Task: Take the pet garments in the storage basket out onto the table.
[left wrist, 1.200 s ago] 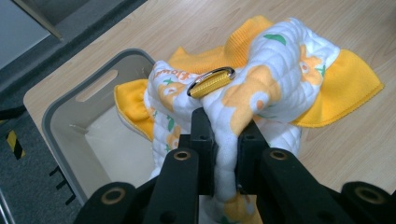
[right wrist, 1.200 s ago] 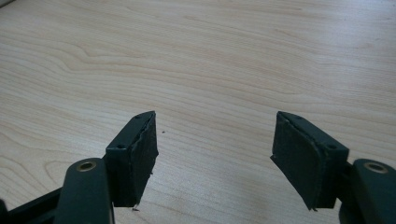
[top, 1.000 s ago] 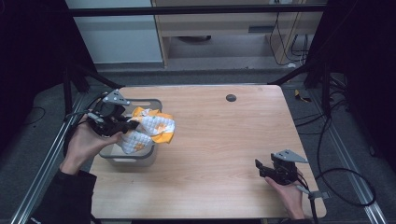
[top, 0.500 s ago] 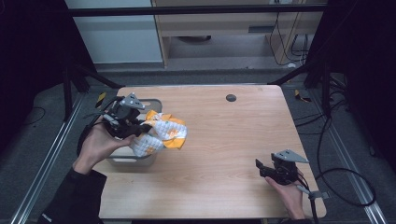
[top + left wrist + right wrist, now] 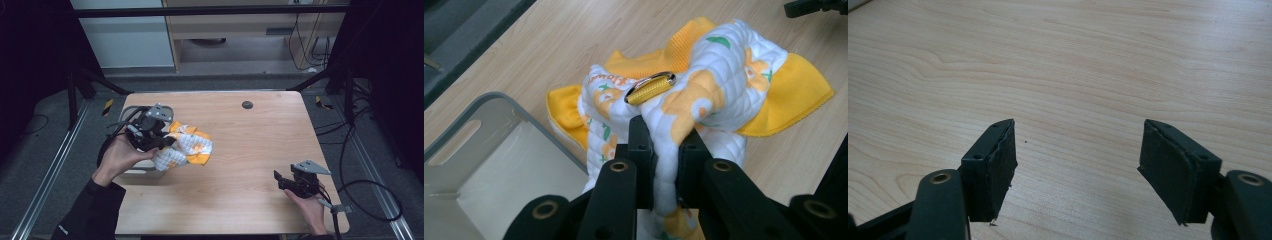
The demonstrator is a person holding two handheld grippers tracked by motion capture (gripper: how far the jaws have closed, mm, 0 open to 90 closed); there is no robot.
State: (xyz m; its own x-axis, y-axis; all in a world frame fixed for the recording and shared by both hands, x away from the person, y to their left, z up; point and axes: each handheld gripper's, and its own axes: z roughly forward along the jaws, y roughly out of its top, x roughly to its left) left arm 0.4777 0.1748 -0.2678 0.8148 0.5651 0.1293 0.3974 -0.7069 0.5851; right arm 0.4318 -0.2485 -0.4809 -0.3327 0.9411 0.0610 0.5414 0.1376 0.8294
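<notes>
left gripper [image 5: 666, 165] clamped on quilted garment [image 5: 704, 95] beside grey bin [image 5: 499, 165] (interior bare where visible), right gripper [image 5: 1078, 170] agape

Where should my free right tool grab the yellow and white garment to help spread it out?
Take the plain yellow flap that sticks out flat on the wood, on the side away from the grey bin. Come in low from the open table side, sliding one jaw under the edge. It is a thin single layer, apart from the bunched fold pinched in the left tool. The right tool is open.
</notes>
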